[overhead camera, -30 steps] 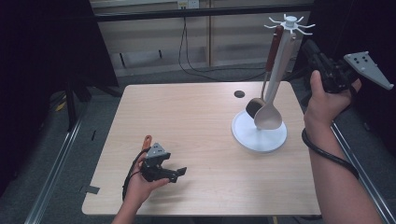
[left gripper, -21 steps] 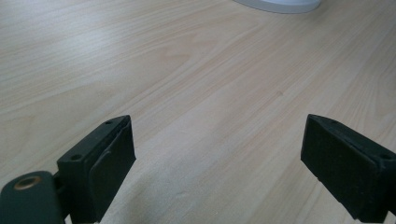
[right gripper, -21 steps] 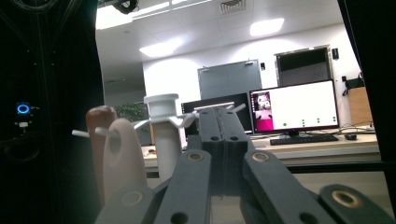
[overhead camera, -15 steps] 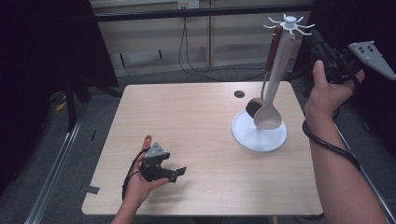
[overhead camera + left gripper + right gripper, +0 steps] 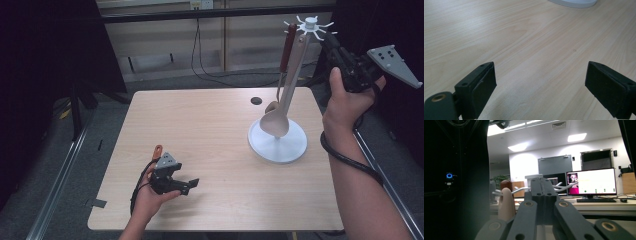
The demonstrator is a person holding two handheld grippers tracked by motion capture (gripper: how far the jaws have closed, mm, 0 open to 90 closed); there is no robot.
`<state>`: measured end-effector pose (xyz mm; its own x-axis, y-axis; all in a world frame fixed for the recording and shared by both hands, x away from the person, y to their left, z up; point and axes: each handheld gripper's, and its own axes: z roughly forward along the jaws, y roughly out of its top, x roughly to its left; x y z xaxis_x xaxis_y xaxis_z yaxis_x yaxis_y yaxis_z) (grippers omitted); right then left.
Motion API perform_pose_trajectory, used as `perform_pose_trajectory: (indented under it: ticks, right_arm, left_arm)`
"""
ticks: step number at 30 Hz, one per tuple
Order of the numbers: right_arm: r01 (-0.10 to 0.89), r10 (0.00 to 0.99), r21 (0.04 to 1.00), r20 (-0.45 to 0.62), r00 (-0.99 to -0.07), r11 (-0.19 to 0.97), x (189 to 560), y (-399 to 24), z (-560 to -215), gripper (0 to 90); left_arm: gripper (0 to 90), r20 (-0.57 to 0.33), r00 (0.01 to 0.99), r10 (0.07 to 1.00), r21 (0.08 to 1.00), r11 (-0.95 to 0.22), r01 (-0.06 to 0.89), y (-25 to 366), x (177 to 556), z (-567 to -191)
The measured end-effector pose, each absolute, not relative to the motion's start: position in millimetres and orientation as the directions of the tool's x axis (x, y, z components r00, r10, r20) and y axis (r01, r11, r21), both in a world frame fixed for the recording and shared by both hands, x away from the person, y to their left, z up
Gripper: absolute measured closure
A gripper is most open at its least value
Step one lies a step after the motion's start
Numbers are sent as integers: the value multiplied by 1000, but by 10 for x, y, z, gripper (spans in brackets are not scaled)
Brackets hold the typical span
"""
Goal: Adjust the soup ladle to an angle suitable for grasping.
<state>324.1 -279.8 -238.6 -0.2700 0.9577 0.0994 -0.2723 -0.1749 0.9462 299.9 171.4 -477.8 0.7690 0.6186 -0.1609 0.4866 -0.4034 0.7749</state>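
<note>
Holding your right gripper squeezed tight and empty by the rack top far right, you are aiming for the hanging spoon. Next, spread its jaws.

White rack, beige spoon, pale wood-grain table

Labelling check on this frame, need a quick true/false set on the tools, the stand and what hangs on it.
1. The right tool is shut with nothing between its jaws. True.
2. The left tool is shut on a spoon. False: its jaws stand open over bare table.
3. Two utensils hang from the rack stand. True: a pale spoon and a brown-handled utensil.
4. The stand lies tipped over. False: it stands upright.
5. The right tool is raised near the stand's top. True.
</note>
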Motion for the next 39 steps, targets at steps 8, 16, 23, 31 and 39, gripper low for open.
perform_pose_trajectory:
  ticks: [8,16,23,31,39]
  right_arm:
    - [-273,956,948,83,-282,-163,3232,-2723,-2385,900]
    - [-268,956,949,87,-282,-165,3238,-2707,-2398,900]
    - [-270,955,950,78,-285,-158,3230,-2699,-2395,900]
    - [-260,949,948,103,-299,-185,3144,-2772,-2502,816]
    - [-232,931,954,100,-350,-189,3017,-2756,-2649,698]
  left_arm:
    - [97,-159,768,621,776,-402,485,1721,3002,-4775]
    - [97,-157,768,620,778,-402,483,1721,3003,-4770]
    - [97,-156,766,624,780,-397,483,1723,3001,-4759]
    - [97,-156,764,626,781,-395,484,1745,3007,-4754]
    - [97,-152,766,625,780,-400,481,1732,3004,-4756]
